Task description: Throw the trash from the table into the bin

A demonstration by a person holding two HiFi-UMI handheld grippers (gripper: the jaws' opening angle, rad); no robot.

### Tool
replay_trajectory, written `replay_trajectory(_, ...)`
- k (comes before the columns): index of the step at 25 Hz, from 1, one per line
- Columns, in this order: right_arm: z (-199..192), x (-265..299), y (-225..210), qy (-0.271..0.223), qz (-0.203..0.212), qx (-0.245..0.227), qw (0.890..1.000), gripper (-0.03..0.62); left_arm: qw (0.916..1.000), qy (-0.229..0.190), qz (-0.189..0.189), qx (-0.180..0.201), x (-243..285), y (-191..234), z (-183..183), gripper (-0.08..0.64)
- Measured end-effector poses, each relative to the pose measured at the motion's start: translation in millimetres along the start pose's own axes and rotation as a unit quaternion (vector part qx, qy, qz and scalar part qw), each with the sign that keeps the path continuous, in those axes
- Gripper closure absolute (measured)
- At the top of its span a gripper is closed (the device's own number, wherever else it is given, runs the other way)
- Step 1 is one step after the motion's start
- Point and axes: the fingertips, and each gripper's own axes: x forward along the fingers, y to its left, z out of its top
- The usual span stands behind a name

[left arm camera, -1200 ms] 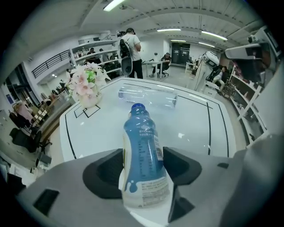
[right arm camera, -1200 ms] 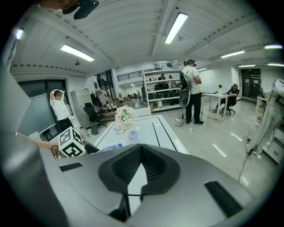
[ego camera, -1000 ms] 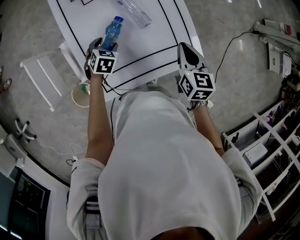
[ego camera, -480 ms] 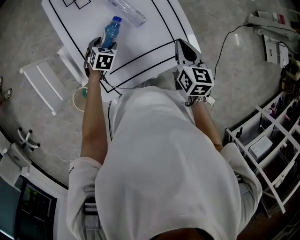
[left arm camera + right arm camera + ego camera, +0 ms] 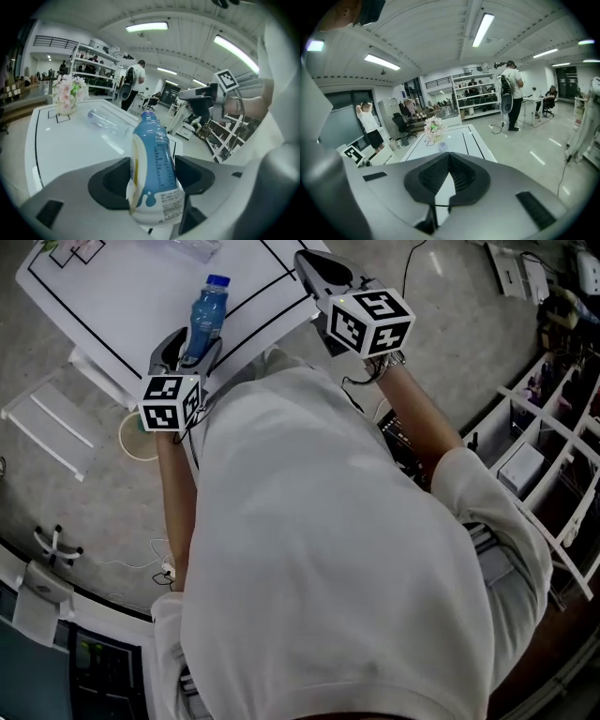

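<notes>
The blue drink bottle (image 5: 152,159) is clasped in the left hand-held gripper (image 5: 154,177), whose jaws have just been opening slightly, the right hand-held gripper (image 5: 449,164) is shut and empty, and carrying over the bin (image 5: 127,441) is judged next.

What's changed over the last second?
The left gripper, jaws just opened slightly wider yet gripping the blue bottle, has drawn it up and back toward the table edge. The right gripper stays shut and empty; the clear bottle still lies on the table.
</notes>
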Motion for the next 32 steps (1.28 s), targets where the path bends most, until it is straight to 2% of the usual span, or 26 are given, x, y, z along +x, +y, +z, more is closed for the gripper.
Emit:
replay_trajectory(3, 12.4, -8.1, 9.6, 0.0, 0.045, -0.005, 0.999, 0.581, 0.9973, -0.07, -0.014, 0.018, -15.6, -36.9, 26.7, 0.258)
replay_trajectory(7, 18.2, -20.1, 23.2, 0.009, 0.111, -0.032, 0.993, 0.581, 0.9883, -0.152, -0.007, 0.001, -35.3, -60.2, 53.1, 0.258)
replay_trajectory(11, 20.4, -42.6, 18.8, 0.014, 0.153, -0.041, 0.987, 0.581, 0.9808, -0.192, 0.027, -0.019, -45.2, -79.3, 67.2, 0.258)
replay_trajectory(14, 10.9, -64.3, 16.1, 0.011, 0.177, -0.039, 0.983, 0.581, 0.9714, -0.219, 0.082, -0.038, -57.9, -99.5, 62.1, 0.258)
replay_trajectory(17, -1.0, -81.6, 18.2, 0.007, 0.206, -0.044, 0.977, 0.581, 0.9557, -0.247, 0.146, -0.064, -71.2, -115.8, 44.4, 0.258)
replay_trajectory(22, -18.1, -83.3, 4.7, 0.011, 0.233, -0.049, 0.971, 0.581, 0.9281, -0.281, 0.208, -0.128, -71.0, -126.4, 22.8, 0.258)
replay_trajectory(24, -27.7, -89.9, 24.9, 0.005, 0.251, -0.052, 0.967, 0.581, 0.9133, -0.297, 0.238, -0.144, -91.6, -137.7, 2.9, 0.258)
replay_trajectory(27, -38.4, -114.2, 77.1, -0.005, 0.289, -0.055, 0.956, 0.581, 0.8917, -0.321, 0.277, -0.159, -137.6, -163.0, -26.9, 0.258)
replay_trajectory(32, -42.2, -112.5, 98.6, 0.007, 0.336, -0.06, 0.94, 0.581, 0.874, -0.328, 0.312, -0.178, -142.7, -170.3, -31.8, 0.258)
